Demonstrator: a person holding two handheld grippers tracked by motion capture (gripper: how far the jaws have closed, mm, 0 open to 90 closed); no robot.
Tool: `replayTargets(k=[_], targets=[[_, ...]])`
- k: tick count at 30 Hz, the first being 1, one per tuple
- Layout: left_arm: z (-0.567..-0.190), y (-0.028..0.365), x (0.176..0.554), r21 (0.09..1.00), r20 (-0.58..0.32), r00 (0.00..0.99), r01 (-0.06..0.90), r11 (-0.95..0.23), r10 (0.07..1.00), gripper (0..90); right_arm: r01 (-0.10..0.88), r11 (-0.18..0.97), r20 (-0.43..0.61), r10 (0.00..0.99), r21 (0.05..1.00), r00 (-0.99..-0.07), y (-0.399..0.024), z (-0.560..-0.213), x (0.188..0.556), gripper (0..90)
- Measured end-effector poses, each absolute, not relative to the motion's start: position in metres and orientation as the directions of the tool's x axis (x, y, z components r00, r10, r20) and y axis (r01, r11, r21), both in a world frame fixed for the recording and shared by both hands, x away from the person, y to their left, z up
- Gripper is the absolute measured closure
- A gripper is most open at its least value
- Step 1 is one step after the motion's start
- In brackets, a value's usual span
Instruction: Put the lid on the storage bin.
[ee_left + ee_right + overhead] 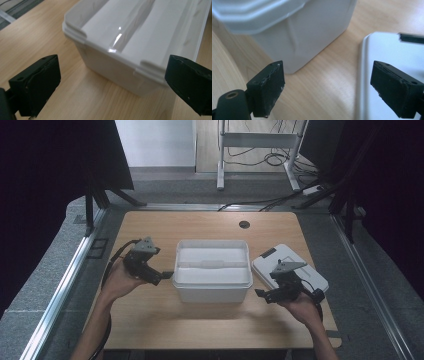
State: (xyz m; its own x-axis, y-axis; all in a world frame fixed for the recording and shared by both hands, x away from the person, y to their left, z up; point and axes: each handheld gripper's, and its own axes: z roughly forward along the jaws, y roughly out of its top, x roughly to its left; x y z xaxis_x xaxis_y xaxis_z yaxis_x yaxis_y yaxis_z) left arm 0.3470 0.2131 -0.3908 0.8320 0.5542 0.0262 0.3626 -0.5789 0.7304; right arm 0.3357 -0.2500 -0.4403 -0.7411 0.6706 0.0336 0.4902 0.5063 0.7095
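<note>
Left claw (167, 275) at left-centre of high view, jaws spread wide, nothing between them, tips just beside left end wall of white bin (212, 270). Own view: two black jaws at lower left and lower right of frame, bin (130, 42) corner between and beyond them, no pad contact.

Right claw (261, 293) at lower right of high view, jaws also well apart, empty, near bin's right front corner and hovering over near edge of white lid (290, 268). Own view: left jaw in front of bare wood below bin (294, 32) wall at upper left, right jaw over lid (382, 50) at right of frame; lid flat on bench, apart from bin.

Count:
- claws: 2, both open, both empty
- hands: 2, one per claw, forearms in from bottom edge
- bins: 1, open-topped, centre of bench (200, 320), long side across frame; inside looks white, contents not resolvable
- lids: 1, right of bin, rotated at an angle, small dark tab near its far corner
- cable holes in bench: 1 (244, 224), upper centre, behind bin

Bin and lid near each other, gap visible between.
</note>
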Motion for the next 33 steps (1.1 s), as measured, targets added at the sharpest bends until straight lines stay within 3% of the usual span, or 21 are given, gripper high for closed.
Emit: replayTargets(k=[10, 18, 22, 33], targets=[[-0.431, 0.23, 0.314, 0.726, 0.018, 0.806, 0.397, -0.562, 0.592, 0.0, 0.509, 0.514, -0.027, 0.721, 0.69, -0.692, -0.269, -0.423, 0.366, 12.1], [-0.468, 0.228, 0.29, 0.743, -0.002, 0.786, 0.415, -0.525, 0.618, 0.0, 0.564, 0.51, -0.058, 0.773, 0.649, -0.632, -0.288, -0.432, 0.387, 15.4], [-0.486, 0.225, 0.283, 0.722, -0.005, 0.781, 0.434, -0.539, 0.624, 0.0, 0.589, 0.505, -0.072, 0.794, 0.63, -0.604, -0.297, -0.44, 0.393, 25.8], [-0.52, 0.214, 0.275, 0.683, -0.013, 0.775, 0.468, -0.561, 0.632, 0.0, 0.608, 0.576, -0.182, 0.79, 0.546, -0.585, -0.302, -0.449, 0.399, 79.8]])
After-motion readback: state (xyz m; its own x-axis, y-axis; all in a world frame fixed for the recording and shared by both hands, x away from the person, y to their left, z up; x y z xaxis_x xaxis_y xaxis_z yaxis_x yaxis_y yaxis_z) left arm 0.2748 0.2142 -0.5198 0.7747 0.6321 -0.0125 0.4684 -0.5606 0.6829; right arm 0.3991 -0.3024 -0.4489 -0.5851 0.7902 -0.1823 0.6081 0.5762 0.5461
